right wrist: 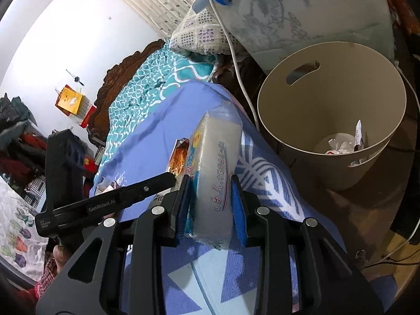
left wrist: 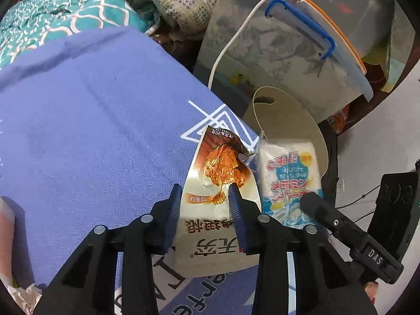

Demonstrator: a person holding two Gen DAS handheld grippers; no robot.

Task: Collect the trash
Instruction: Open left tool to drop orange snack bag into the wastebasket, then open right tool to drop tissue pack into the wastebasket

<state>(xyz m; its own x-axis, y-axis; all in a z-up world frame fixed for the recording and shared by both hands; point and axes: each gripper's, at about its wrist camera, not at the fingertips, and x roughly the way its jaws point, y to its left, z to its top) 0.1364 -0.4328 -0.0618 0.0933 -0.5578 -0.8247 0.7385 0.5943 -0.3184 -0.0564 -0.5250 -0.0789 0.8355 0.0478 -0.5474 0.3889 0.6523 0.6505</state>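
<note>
Two handheld grippers work over a bed covered with a purple-blue sheet (left wrist: 92,120) printed with white line patterns.

The left gripper (left wrist: 206,191) holds an empty snack wrapper (left wrist: 218,183), cream-coloured with a picture of glazed orange food and Chinese lettering. The wrapper sits between the two blue-padded fingers, which press against its sides, pinching it. Its torn top edge points away toward the far side of the bed.

Just to the right, the right gripper (right wrist: 210,181) pinches a white plastic-wrapped packet (right wrist: 218,168) with blue and yellow printing, held upright on its narrow edge between both pads. In the left wrist view the same packet (left wrist: 286,176) appears beside the wrapper, and one black finger of the right gripper reaches in from the lower right.

A beige round trash bin (right wrist: 330,99) with a slot handle stands on the floor to the right of the bed, close to the packet. Crumpled white paper scraps (right wrist: 341,144) lie at its bottom.

Beyond the bin is a translucent storage box (left wrist: 283,52) with a blue handle, and a white cable (left wrist: 236,34) runs down in front of it. A teal patterned quilt (right wrist: 147,84) and a checked pillow (right wrist: 199,34) lie at the far end of the bed.
</note>
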